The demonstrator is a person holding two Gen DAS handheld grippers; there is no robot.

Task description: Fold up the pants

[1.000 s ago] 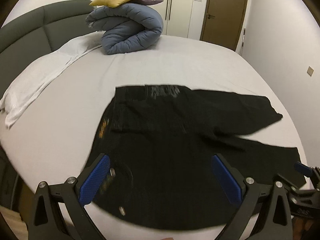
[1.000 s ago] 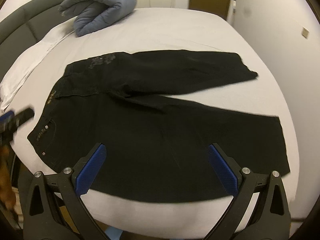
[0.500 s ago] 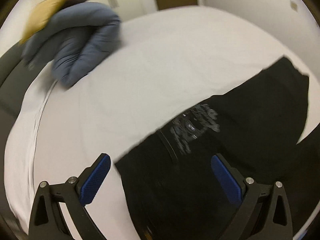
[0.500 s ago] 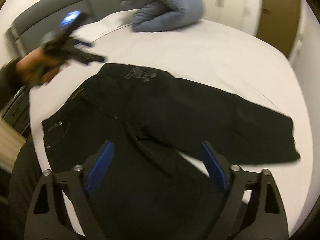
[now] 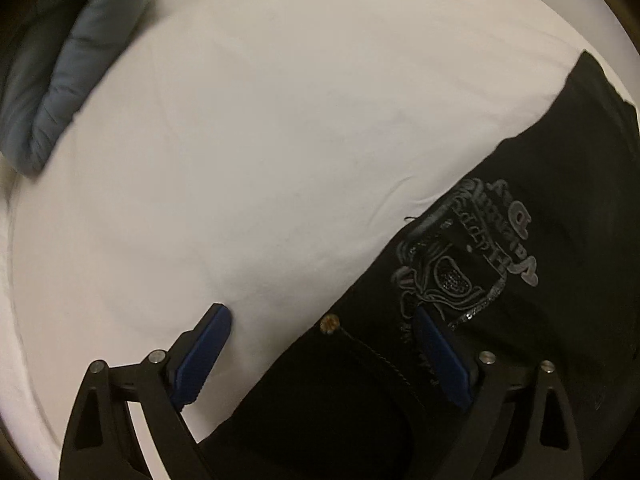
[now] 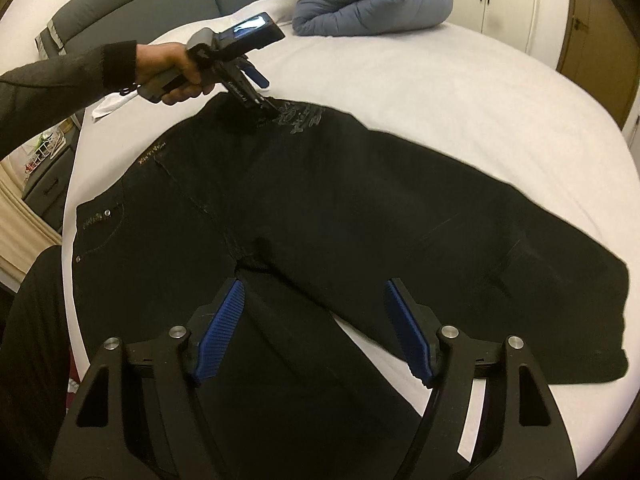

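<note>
Pants: we list one pair of black pants point(image 6: 360, 216), spread flat on the bed point(image 6: 460, 92), waistband toward the headboard side, legs toward the opposite edge.
Emblem: a grey embroidered crest point(image 5: 460, 256) near the waistband corner (lettering too distorted for us to read).
Rivet: a brass stud point(image 5: 330, 323) at a pocket seam.
Left claw: we note the left claw point(image 5: 320, 356) pointed down over the waistband corner, one blue pad over white sheet, the other over black cloth; jaws wide and just closing a little, the pants edge between them, not pinched.
Right claw: the right claw point(image 6: 316, 328) hangs released above the crotch, jaws just closing, cloth below them, nothing gripped.
Hand: a dark-sleeved hand point(image 6: 172, 72) holds the left claw's handle.
Bedding: a rolled blue-grey duvet point(image 6: 372, 0) near the headboard point(image 6: 160, 0).
</note>
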